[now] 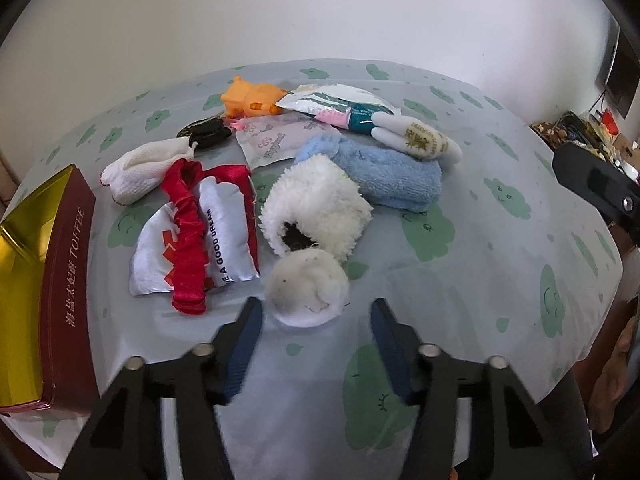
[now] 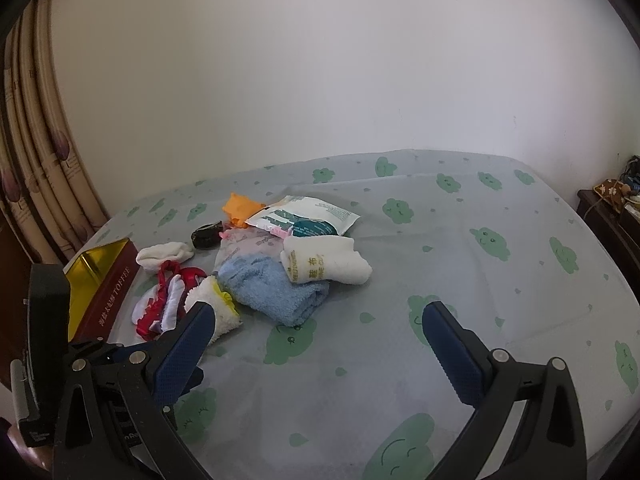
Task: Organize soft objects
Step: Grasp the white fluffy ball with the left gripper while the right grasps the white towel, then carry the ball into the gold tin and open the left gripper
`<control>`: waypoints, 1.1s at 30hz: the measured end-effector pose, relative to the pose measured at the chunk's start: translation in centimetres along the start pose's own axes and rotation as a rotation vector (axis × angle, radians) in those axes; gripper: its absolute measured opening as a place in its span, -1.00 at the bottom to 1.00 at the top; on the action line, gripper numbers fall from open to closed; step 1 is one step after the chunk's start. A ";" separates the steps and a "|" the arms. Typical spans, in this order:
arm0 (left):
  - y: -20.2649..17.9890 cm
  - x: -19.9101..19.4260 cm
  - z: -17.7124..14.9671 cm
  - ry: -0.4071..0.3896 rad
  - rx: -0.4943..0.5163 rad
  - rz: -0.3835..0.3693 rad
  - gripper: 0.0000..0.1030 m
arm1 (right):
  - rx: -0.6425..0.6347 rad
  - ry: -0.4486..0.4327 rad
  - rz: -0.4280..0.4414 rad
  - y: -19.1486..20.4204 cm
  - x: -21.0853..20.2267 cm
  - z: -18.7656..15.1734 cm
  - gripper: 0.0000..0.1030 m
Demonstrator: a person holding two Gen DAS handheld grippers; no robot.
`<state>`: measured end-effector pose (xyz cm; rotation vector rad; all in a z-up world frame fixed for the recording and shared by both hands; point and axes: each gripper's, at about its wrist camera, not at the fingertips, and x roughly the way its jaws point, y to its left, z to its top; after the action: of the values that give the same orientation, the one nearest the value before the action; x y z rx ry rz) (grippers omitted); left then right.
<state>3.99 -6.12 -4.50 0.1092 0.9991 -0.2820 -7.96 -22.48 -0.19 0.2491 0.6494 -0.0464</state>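
Left wrist view: the left gripper [image 1: 316,312] stands apart around a fluffy white round puff [image 1: 306,286] on the grey sheet with green clouds [image 1: 480,280], its blue pads seemingly not pressing. The right gripper [image 2: 316,320] is spread wide, empty, near a folded blue towel [image 2: 276,288].

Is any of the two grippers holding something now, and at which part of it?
Nothing is held. The left gripper stands open around the white fluffy pad, its fingers apart from it. The right gripper is open over the bedsheet.
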 end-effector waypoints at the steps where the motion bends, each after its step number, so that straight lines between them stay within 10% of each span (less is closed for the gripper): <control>1: 0.0 0.1 0.0 0.005 0.003 0.000 -0.12 | 0.004 0.003 0.000 -0.1 0.1 0.0 1.00; 9: 0.1 0.0 -0.4 0.008 -0.009 0.008 -0.80 | 0.010 0.011 -0.002 -0.4 0.3 -0.1 1.00; 33: 5.1 -8.9 -1.0 -0.079 -0.178 -0.045 -0.81 | -0.224 0.214 0.131 0.0 8.8 4.7 1.00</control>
<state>0.11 0.63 2.29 -0.0858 0.9443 -0.2359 1.84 -23.30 -1.94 0.0795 0.8426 0.1798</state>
